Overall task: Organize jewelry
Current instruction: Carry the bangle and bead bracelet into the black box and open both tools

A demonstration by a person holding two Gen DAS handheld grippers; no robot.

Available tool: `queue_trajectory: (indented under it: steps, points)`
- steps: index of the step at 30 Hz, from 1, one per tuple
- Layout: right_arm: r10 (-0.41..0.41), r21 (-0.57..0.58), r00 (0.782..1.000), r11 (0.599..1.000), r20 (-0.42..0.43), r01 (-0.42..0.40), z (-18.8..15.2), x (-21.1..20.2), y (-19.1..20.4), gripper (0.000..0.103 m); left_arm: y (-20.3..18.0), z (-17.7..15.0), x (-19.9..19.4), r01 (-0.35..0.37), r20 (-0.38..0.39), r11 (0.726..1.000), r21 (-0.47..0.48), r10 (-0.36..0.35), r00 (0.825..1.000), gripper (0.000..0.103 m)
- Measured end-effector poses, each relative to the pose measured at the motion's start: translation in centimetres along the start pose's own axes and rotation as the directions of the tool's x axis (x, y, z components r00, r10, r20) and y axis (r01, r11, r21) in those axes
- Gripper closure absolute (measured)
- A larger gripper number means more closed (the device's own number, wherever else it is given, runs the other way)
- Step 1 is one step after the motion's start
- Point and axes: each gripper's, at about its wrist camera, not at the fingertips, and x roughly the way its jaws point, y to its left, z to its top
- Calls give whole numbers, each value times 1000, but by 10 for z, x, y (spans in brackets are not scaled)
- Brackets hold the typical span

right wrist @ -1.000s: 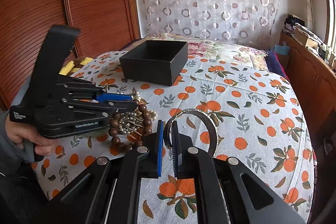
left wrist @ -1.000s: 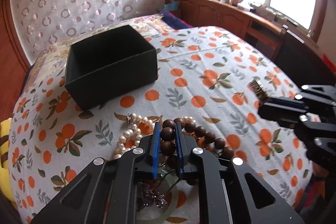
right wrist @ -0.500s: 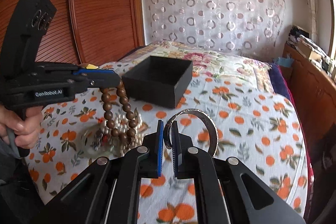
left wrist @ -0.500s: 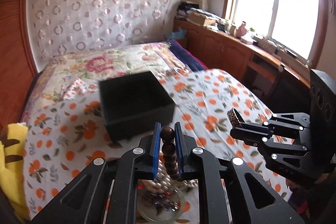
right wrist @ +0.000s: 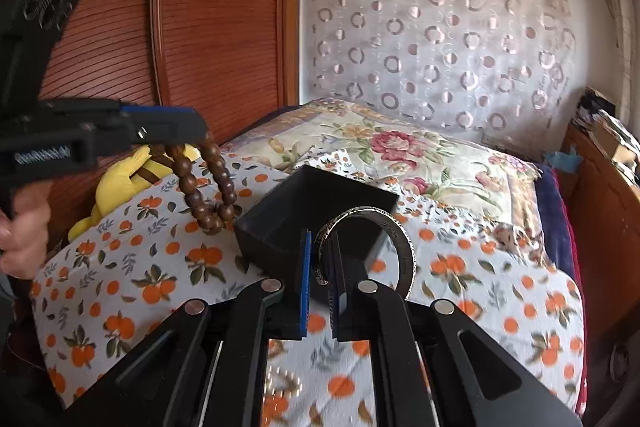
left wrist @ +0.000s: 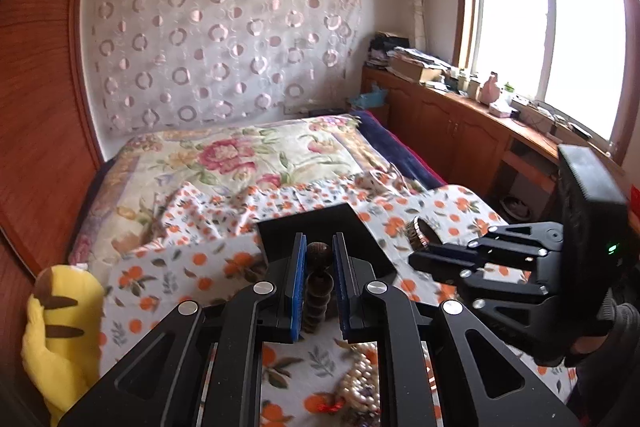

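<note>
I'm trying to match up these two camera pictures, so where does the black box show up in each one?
Left wrist view: the black box sits low in the middle, mostly hidden behind the left gripper and its brown bead bracelet.
Right wrist view: the box sits at centre, open side up, just behind the right gripper and its silver bangle.
Shared landmark: the yellow plush toy at the left.

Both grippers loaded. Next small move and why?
Probably carry the left gripper forward over the box and lower the beads in. They hang clear of the cloth just left of the open box; the right gripper holds the bangle.
</note>
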Motion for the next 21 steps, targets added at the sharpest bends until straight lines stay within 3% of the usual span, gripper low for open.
queue_trajectory:
  steps: [12,17,19,21]
  points:
    - [80,45,993,996,-82,-77,15,57,-7,94,25,16,17,-63,-13,998,-19,63,998,91]
    - [91,86,988,993,-126,-81,10,69,-14,87,27,20,20,-68,-14,997,-24,68,998,91]
    - [96,91,989,992,-112,-85,9,64,-17,70,28,20,20,-67,-13,997,-22,67,998,91]
    - [97,95,990,992,-100,-88,8,58,-19,66,27,23,21,-66,-11,998,-19,66,998,91]
